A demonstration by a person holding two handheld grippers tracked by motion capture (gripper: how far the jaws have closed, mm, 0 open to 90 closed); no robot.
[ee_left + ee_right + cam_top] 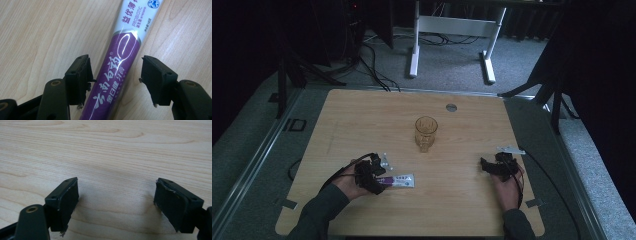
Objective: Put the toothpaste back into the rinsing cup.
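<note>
Wooden worktop (362, 125) carried a tube (117, 75), ungrasped between the left hand-held gripper's (115, 80) wide jaws at lower left; right hand-held gripper (116, 205) gaped empty.

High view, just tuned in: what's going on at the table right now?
A person works at the wooden table with tongs in each hand. The left tongs are open and straddle a purple and white toothpaste tube lying flat on the wood; one pad looks close to touching it, the other stands apart. The right tongs are open over bare wood. An amber glass cup stands upright mid-table, untouched.
</note>
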